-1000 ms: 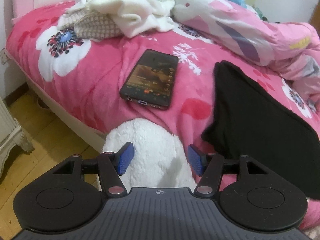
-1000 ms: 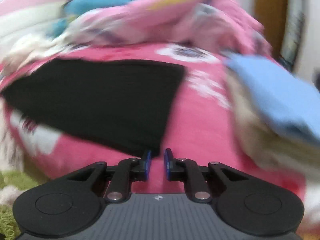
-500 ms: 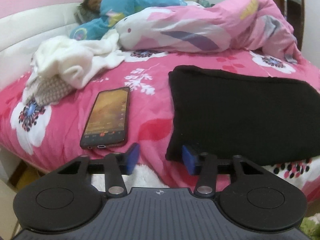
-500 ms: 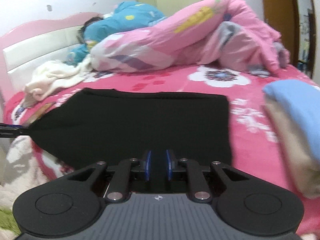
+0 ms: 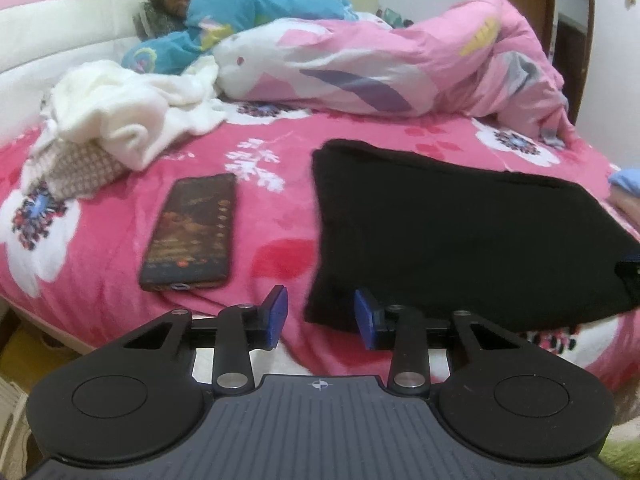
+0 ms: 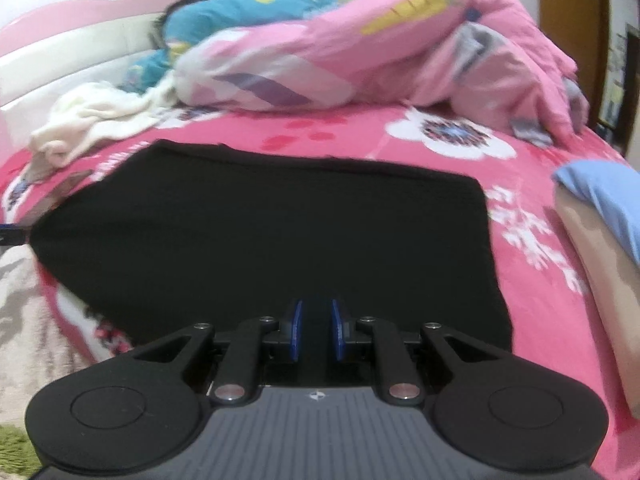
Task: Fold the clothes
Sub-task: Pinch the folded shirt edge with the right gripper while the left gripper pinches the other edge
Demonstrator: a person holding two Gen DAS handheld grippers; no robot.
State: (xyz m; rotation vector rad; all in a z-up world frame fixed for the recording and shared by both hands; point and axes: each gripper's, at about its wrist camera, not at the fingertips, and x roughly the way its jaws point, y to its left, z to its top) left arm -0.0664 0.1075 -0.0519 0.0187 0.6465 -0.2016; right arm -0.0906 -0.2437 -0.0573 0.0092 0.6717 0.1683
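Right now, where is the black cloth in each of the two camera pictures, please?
Left wrist view: the black cloth fills the right of centre, lying flat on the pink bedspread, right of the phone.
Right wrist view: the black cloth fills the centre, directly ahead of the gripper, left of the folded blue cloth.
Shared landmark: the bunched pink quilt lies behind the cloth in both.

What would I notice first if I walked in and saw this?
Probably the big black garment spread flat on the bright pink flowered bed, with both grippers at its near edge. A phone lies left of it, and a person in blue lies at the far end beside a bunched pink quilt.
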